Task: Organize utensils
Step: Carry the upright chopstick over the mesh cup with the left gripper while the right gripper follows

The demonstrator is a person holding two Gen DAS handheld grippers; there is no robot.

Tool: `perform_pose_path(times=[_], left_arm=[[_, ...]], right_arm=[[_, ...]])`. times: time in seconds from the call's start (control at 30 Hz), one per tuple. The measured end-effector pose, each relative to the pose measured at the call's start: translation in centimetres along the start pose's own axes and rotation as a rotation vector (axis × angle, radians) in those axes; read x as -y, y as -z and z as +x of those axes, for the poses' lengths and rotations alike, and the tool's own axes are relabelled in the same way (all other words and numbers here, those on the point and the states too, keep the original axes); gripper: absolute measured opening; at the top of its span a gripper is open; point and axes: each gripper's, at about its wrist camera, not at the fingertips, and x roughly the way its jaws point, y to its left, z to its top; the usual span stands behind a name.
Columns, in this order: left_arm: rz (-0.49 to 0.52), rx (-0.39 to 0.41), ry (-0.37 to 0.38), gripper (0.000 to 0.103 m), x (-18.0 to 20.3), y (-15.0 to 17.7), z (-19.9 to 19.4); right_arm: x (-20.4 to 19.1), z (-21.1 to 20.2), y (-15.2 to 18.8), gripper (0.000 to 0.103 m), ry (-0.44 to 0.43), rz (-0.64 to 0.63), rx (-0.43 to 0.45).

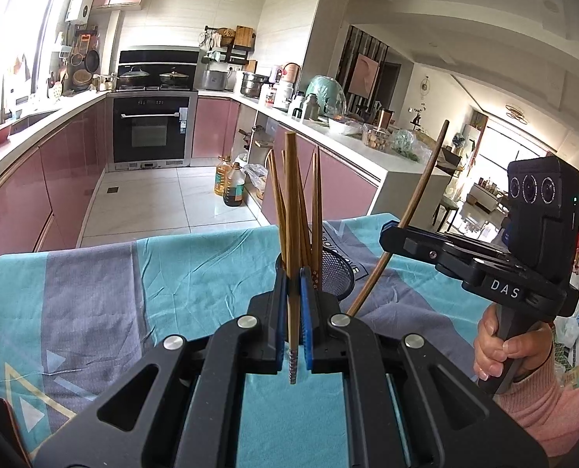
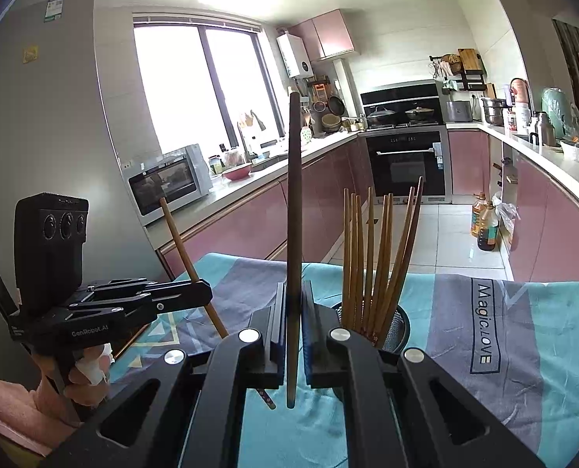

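Note:
My left gripper (image 1: 294,273) is shut on a light wooden chopstick (image 1: 291,195) that stands upright, grooved tip down. Just behind it a black mesh holder (image 1: 338,273) on the table contains several chopsticks (image 1: 317,202). At the right, my right gripper (image 1: 387,232) is shut on a dark chopstick (image 1: 426,183) that leans right. In the right wrist view, the right gripper (image 2: 294,288) clamps that dark chopstick (image 2: 294,195) upright. The holder (image 2: 400,327) with its chopsticks (image 2: 367,257) stands just right of it. The left gripper (image 2: 207,292) holds its chopstick (image 2: 176,226) at the left.
A teal and grey cloth (image 1: 133,292) covers the table. Beyond its far edge lie tiled floor, oil bottles (image 1: 231,187), pink cabinets and an oven (image 1: 151,132). A hand in a pink sleeve (image 1: 500,347) grips the right handle.

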Motion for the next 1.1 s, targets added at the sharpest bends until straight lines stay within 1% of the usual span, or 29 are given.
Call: perform_pose_path(times=[0.8,1.1], left_arm=[[0.024,0.022,0.001,0.007,0.7,-1.1,-0.2],[0.031,0.051,0.004,0.007,0.8,-1.9,-1.0]], right_arm=[[0.4,-0.3,-0.8,0.006,-0.012,-0.005,0.02],[0.5,-0.6,-1.2,0.006,-0.012,-0.009,0.034]])
